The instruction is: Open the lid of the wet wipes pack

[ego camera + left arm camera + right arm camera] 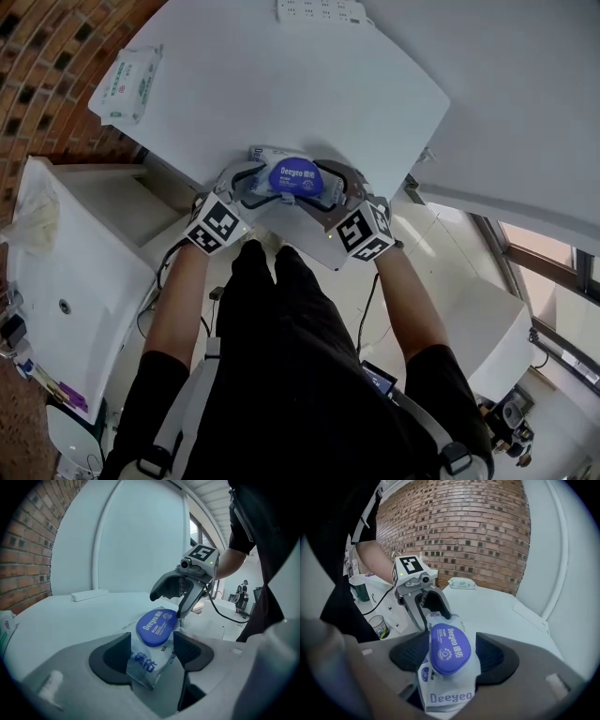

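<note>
the wet wipes pack (265,156) lies at the near edge of the white table (281,84), just in front of the person, with its blue lid (450,648) facing up and, as far as the views show, still shut flat. the left gripper (150,651) and the right gripper (452,653) come at it from opposite ends, each with its jaws spread wide and the pack lying between the dark pads; no pad is seen to press into the film, so neither claw grips anything. the step in hand looks like the approach and line-up before any pull on the lid. the next move probably calls for one claw to close on the soft body of the pack and pin it to the table, while the other works a jaw tip under the lip of the lid and tips it up; which edge carries that lip cannot be made out. the pack is a soft pouch of glossy, crinkled film, white with blue "deeyeo" print, and it should give and slide under a loose hold. the lid is a smooth, hard-looking oval of blue plastic, raised a little above the film, with rounded edges that offer little to catch. the pads look finely ribbed. farther back on the table, at its left corner, lies a second wipes pack (127,84) in green and white, well apart.
</note>
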Demonstrator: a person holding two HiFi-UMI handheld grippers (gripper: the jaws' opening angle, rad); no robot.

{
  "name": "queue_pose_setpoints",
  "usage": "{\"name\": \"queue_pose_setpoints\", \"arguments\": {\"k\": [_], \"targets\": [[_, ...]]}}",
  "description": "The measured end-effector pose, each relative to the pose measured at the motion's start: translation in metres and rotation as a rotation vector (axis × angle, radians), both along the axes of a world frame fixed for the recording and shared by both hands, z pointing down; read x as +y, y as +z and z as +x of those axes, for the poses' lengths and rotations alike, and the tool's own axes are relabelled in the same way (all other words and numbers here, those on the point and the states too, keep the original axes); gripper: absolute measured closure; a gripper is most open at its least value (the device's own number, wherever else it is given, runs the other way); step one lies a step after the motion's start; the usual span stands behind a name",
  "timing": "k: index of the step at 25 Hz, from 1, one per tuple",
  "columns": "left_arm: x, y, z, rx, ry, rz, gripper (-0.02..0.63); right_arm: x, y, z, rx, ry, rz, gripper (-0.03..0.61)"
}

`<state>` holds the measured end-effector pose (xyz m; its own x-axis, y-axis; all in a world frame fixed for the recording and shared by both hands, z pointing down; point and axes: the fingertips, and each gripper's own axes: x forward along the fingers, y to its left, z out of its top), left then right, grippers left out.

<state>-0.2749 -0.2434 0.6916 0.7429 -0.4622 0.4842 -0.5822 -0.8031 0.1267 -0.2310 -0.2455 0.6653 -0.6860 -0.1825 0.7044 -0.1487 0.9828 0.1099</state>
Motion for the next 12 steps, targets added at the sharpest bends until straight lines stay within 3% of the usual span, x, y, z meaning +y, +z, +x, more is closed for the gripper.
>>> {"name": "queue_pose_setpoints", "arguments": {"k": [12], "targets": [[0.004,0.002,0.001,-0.02,-0.004,0.026,0.322,0.003,0.029,-0.009,0.101,-0.141,-0.034,0.244]]}}
